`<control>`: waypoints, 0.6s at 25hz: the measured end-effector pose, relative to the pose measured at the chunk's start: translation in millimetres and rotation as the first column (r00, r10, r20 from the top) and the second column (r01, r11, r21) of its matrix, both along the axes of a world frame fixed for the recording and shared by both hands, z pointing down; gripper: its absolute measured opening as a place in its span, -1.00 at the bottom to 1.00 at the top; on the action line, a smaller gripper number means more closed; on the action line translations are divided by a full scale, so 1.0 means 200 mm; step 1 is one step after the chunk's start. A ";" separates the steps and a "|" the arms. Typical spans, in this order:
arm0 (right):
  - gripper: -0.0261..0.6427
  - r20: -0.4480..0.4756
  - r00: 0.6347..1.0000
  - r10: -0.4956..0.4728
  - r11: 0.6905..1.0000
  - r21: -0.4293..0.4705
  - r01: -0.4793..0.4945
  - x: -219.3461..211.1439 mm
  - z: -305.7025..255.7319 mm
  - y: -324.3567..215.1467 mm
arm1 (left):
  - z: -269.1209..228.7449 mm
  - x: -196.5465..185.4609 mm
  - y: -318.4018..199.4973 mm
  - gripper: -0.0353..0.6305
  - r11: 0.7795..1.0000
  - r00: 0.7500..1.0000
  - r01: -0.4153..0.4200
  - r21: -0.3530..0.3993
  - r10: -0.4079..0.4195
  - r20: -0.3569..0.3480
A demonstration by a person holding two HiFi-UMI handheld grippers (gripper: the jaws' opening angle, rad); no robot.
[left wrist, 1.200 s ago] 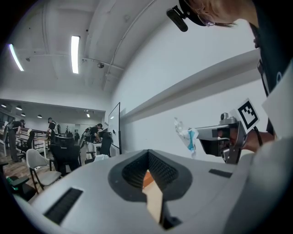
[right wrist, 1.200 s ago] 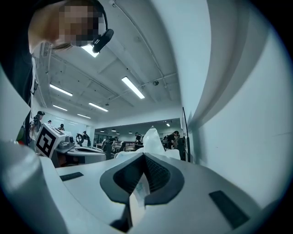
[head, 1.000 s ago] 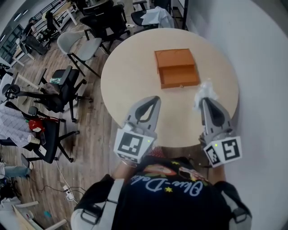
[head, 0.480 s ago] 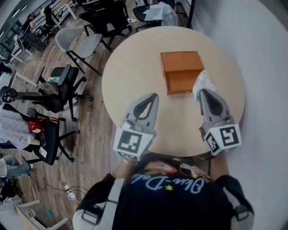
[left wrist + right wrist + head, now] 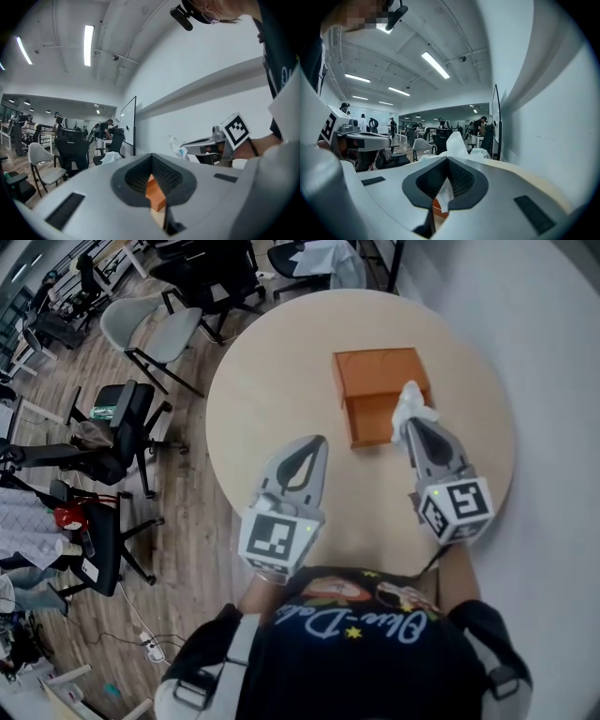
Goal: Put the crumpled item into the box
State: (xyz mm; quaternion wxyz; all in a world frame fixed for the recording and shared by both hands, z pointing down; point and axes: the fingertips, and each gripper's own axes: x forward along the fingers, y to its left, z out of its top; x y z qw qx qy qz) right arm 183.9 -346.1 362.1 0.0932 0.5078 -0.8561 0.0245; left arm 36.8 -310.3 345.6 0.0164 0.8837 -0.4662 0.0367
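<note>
An orange box (image 5: 373,381) lies open on the round beige table (image 5: 272,381); its shallow near half faces me. My right gripper (image 5: 410,422) is shut on a crumpled white item (image 5: 411,402), which hangs over the box's near right corner. In the right gripper view the crumpled item (image 5: 457,141) sticks out past the shut right gripper (image 5: 447,160). My left gripper (image 5: 316,442) hovers shut and empty over the table, left of and nearer than the box. In the left gripper view a slice of the box (image 5: 154,191) shows through the left gripper (image 5: 152,156).
Several office chairs (image 5: 141,329) stand on the wood floor to the left and at the far side of the table. A white wall (image 5: 553,352) runs close along the table's right. The table edge lies just in front of my body.
My right gripper has carried the crumpled item leftward and forward, from beside the box to over its near right corner. The left gripper has barely shifted.
</note>
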 end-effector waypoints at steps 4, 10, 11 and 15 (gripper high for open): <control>-0.92 -0.024 1.000 0.016 0.998 -0.055 -0.018 0.01 0.09 -0.11 | 0.05 0.01 -0.08 -0.92 1.000 1.000 -0.005 -0.022 0.004 -0.001; -0.92 -0.055 0.998 -0.005 0.989 -0.146 -0.003 -0.03 0.25 -0.23 | 0.08 0.01 -0.15 -0.92 0.999 1.000 -0.003 -0.048 0.003 0.002; -0.92 -0.061 0.998 -0.011 0.987 -0.159 0.001 -0.03 0.28 -0.25 | 0.09 0.01 -0.16 -0.92 0.999 1.000 0.000 -0.052 0.000 0.001; -0.92 -0.098 0.994 -0.040 0.981 -0.195 0.020 -0.06 0.38 -0.31 | 0.13 -0.02 -0.19 -0.92 0.997 1.000 0.017 -0.074 -0.017 0.000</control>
